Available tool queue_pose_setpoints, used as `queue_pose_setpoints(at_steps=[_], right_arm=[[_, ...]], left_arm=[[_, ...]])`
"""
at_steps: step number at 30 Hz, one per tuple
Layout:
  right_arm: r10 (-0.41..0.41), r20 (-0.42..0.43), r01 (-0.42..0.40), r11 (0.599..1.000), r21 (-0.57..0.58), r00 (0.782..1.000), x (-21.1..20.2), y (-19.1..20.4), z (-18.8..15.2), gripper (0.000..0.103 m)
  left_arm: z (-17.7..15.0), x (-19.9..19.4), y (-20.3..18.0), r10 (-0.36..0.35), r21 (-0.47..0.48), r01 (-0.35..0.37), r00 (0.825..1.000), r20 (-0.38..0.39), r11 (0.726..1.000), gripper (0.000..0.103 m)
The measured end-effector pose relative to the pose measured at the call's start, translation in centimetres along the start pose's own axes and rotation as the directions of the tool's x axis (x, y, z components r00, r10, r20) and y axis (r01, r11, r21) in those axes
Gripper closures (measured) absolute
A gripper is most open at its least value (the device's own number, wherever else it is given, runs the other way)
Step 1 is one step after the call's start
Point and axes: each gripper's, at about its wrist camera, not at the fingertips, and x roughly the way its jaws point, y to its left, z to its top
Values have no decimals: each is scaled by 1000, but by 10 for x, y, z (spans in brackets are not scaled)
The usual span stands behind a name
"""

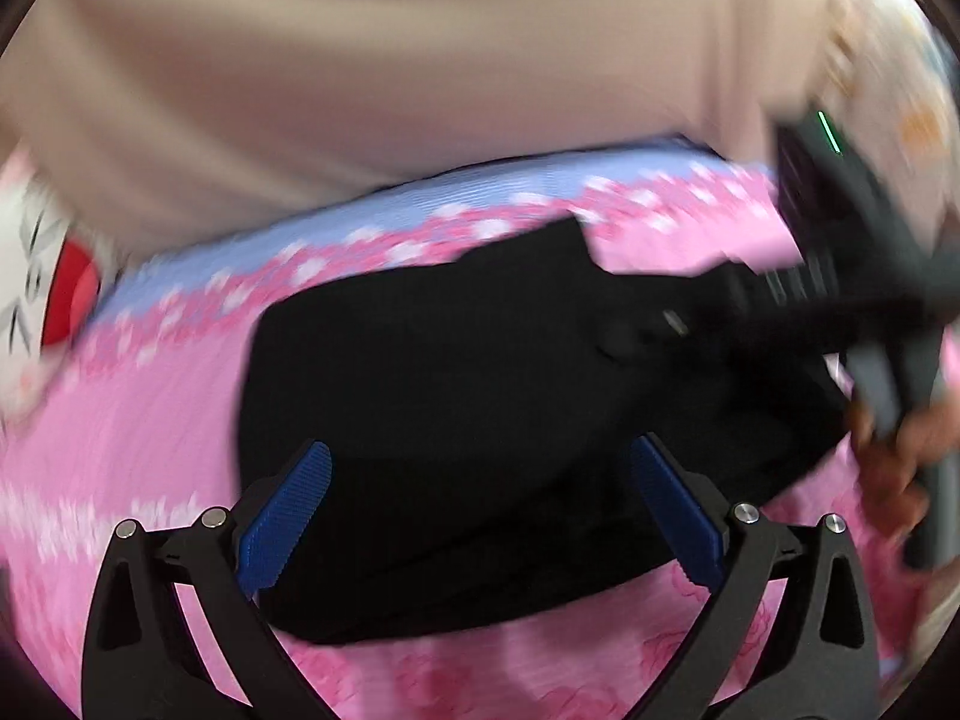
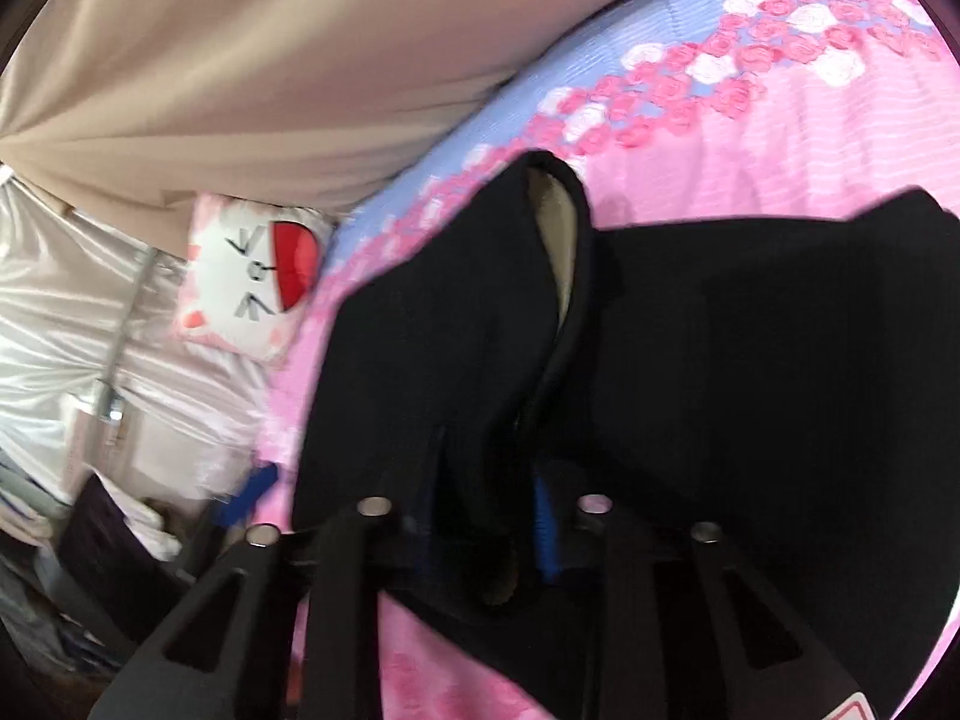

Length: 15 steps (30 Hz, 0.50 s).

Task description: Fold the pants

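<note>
In the left wrist view, the left tool (image 1: 480, 504) hovers with its blue-padded fingers (image 1: 285, 519) spread wide apart, holding nothing, just above the black pants (image 1: 456, 372), which lie bunched on a pink bed sheet (image 1: 132, 420) with a band of roses and a blue strip behind it. At the right edge the right tool (image 1: 864, 300) shows blurred, reaching onto the pants with a hand (image 1: 894, 450) behind it. A beige curtain (image 1: 360, 60) hangs beyond the bed, and a white cat cushion (image 1: 36, 300) sits at the far left. In the right wrist view, the right tool (image 2: 486, 516) is clamped on a fold of the pants (image 2: 750, 360), the cloth rising between its fingers and draping toward the sheet (image 2: 810, 138). The cushion (image 2: 258, 276) rests by the curtain (image 2: 270, 60) on the left.
</note>
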Motion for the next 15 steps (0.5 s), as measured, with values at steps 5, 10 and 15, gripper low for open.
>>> queue_pose_setpoints(at_steps=[5, 10, 15], right_arm=[[130, -29, -131, 990, -54, 991, -10, 47, 14, 84], [157, -78, -164, 981, -103, 985, 3, 79, 24, 58], [116, 89, -100, 981, -166, 989, -30, 82, 28, 49]], left_arm=[[13, 11, -21, 71, 47, -75, 994, 81, 996, 12], [30, 25, 42, -113, -209, 111, 994, 1, 972, 85], [36, -9, 126, -165, -366, 184, 983, 81, 912, 86]])
